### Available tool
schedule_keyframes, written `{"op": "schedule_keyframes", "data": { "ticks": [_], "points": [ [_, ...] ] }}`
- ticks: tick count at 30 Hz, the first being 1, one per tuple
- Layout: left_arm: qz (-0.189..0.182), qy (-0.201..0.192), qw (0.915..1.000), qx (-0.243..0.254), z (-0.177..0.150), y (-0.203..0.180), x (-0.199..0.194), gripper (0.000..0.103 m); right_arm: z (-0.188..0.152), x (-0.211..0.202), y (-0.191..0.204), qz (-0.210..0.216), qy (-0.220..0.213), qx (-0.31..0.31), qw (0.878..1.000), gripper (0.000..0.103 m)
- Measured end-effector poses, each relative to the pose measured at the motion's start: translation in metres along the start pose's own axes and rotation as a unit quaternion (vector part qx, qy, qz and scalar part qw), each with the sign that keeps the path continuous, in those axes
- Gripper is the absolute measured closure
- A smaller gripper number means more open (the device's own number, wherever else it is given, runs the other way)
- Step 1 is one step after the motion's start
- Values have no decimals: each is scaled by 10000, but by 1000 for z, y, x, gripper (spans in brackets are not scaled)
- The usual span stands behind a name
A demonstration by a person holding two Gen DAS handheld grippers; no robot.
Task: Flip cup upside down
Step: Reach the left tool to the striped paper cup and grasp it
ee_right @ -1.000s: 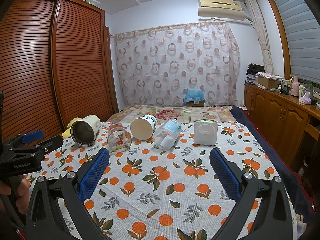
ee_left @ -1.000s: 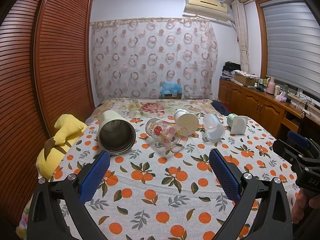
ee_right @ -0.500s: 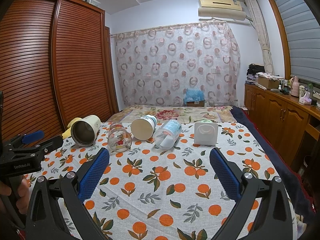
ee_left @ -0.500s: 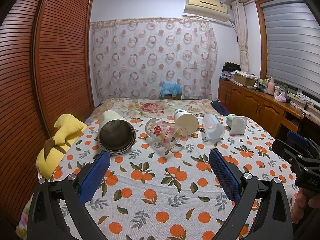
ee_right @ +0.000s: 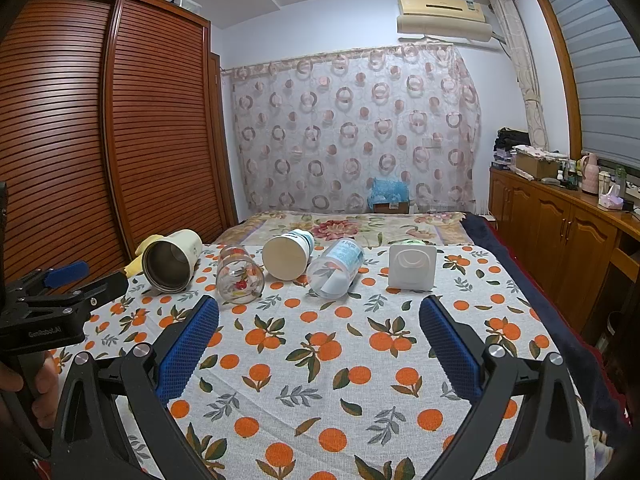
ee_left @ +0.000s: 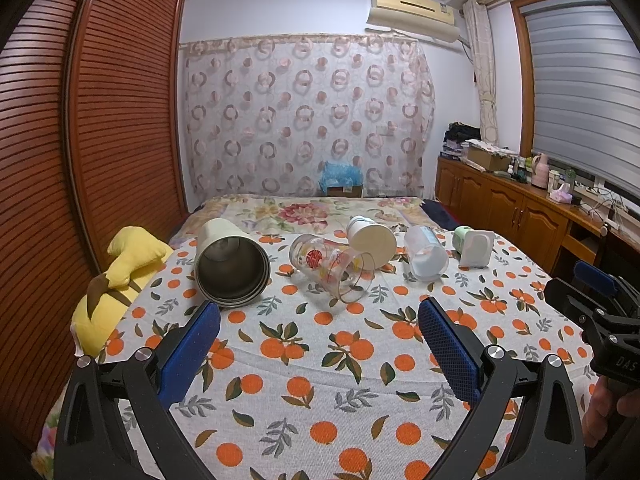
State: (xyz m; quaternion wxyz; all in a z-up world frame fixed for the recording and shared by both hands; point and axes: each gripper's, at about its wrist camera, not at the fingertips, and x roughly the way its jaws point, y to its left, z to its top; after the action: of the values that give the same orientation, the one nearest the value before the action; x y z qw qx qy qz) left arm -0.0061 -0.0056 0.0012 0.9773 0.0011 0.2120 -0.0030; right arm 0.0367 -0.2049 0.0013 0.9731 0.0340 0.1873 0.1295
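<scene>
Several cups lie on their sides in a row on the orange-print cloth [ee_left: 320, 364]: a cream steel-lined mug [ee_left: 230, 266] [ee_right: 171, 259], a clear glass with a red mark [ee_left: 332, 266] [ee_right: 239, 277], a white paper cup [ee_left: 370, 238] [ee_right: 288, 255], a clear plastic cup with a label [ee_left: 425, 253] [ee_right: 336, 268] and a white square cup [ee_left: 474, 247] [ee_right: 412, 266]. My left gripper [ee_left: 319, 342] is open and empty, short of the mug and glass. My right gripper [ee_right: 319, 340] is open and empty, short of the plastic cup.
A yellow plush toy [ee_left: 120, 280] lies at the cloth's left edge by the brown slatted wardrobe [ee_left: 80, 160]. A wooden sideboard [ee_right: 568, 240] with clutter runs along the right. A floral bedcover [ee_right: 340, 226] lies behind the cups.
</scene>
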Motion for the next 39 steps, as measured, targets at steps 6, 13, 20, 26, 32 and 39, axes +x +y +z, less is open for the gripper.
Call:
{"op": "schedule_keyframes", "data": {
  "ticks": [6, 13, 20, 26, 32, 39],
  "points": [
    [-97, 173, 9998, 17, -2, -3, 12, 7, 0, 3, 1, 44, 69, -43, 10000, 2],
    [-387, 641, 9969, 260, 18, 4, 44, 7, 9, 32, -3, 251, 386, -217, 9987, 2],
    [-721, 1077, 9898, 599, 53, -6, 82, 7, 25, 72, -10, 462, 695, -315, 9960, 2],
    [-734, 1271, 9835, 1059, 83, -29, 113, 8, 42, 100, -16, 662, 967, -399, 9923, 5],
    [-877, 1613, 9769, 1097, 109, -39, 157, 8, 48, 122, -20, 681, 1117, -633, 9894, 6],
    [-1366, 2521, 9544, 827, 124, -50, 229, 28, 47, 141, -20, 789, 1298, -761, 9855, 5]
  ]
}}
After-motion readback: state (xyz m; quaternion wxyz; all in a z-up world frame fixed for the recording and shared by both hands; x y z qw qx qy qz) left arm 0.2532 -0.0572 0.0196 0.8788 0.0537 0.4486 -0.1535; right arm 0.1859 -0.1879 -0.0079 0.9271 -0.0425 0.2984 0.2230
